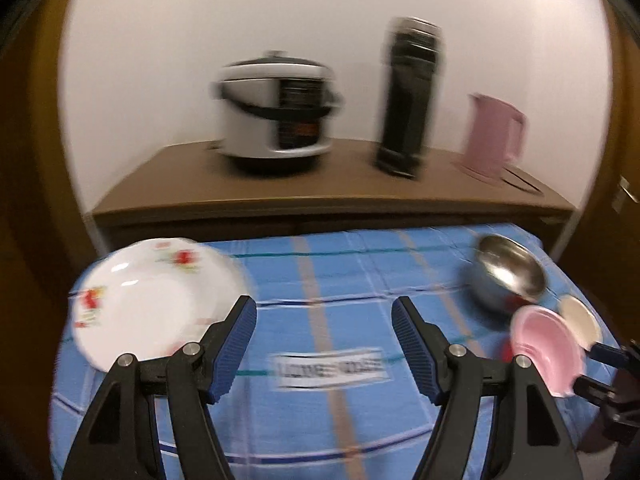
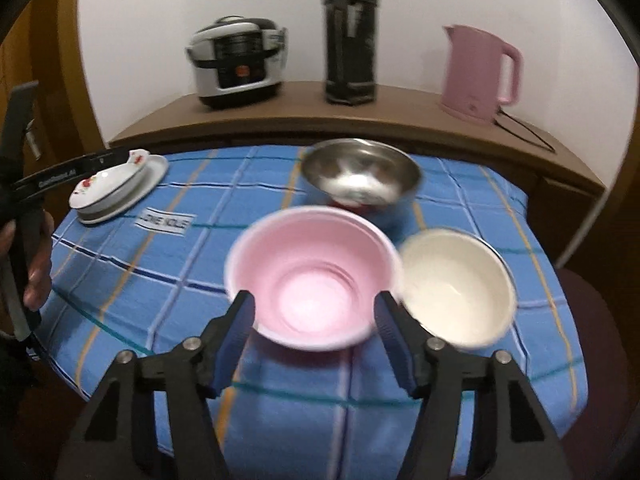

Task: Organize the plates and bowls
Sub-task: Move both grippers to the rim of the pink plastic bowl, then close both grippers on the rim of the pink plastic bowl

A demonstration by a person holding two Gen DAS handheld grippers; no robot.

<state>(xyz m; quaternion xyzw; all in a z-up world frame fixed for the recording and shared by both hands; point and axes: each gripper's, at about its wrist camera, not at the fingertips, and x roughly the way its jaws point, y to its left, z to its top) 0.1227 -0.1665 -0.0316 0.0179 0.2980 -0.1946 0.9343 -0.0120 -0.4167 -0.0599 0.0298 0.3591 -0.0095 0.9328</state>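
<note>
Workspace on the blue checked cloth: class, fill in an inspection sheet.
Surface: blue checked tablecloth with a white label.
Job's things: flowered plates stacked far left; steel bowl, pink bowl, white bowl on the right.
Clutter: nothing seen.
Grippers: left tongs open, empty; right tongs open around the pink bowl, grip unclear.
Cables: kettle cord.
Surroundings: cooker, black flask, pink kettle on a wooden sideboard.

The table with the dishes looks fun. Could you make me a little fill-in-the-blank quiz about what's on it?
1. The bowl in front of the right gripper is coloured ____.
2. The shiny bowl behind it is made of ____.
3. The kettle on the shelf is coloured ____.
4. The plates carry a pattern of red ____.

Missing words: pink; metal; pink; flowers.
</note>
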